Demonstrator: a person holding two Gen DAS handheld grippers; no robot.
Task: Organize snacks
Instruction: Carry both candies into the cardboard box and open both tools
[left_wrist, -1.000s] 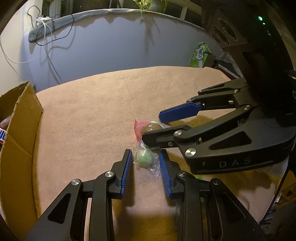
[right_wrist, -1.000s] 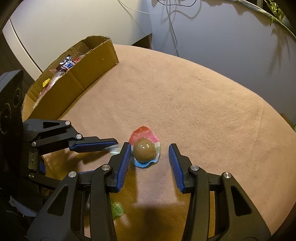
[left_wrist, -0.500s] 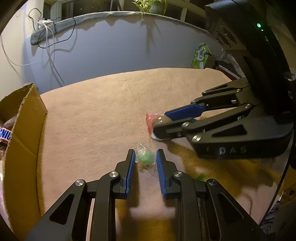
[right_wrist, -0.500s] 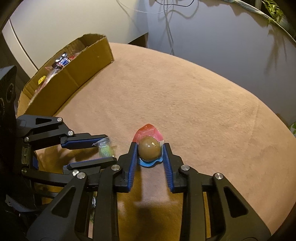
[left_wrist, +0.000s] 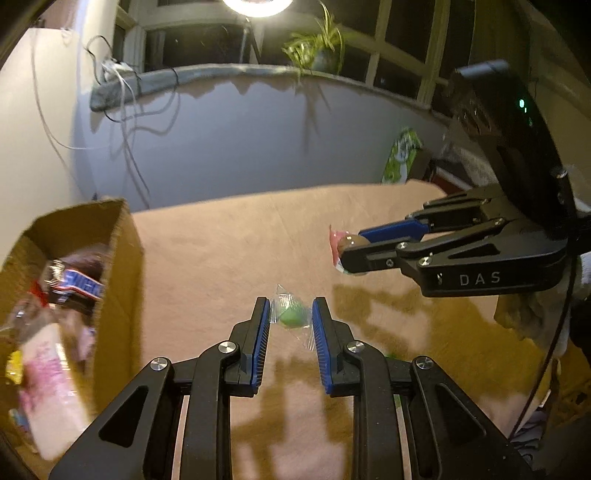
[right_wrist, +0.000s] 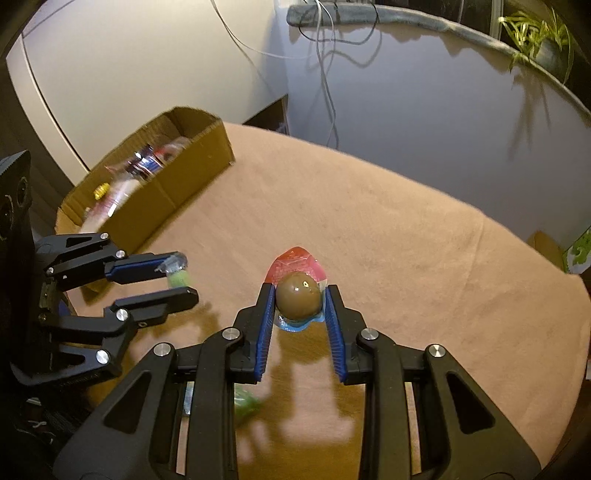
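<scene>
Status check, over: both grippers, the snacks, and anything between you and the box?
Left gripper shut on green wrapped candy, lifted. Right gripper shut on brown chocolate ball pack, lifted. Cardboard box to the left, snacks inside; path looks clear.

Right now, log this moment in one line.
left hand-held gripper: holds green candy | right hand-held gripper: holds brown snack | cardboard box: apart
</scene>
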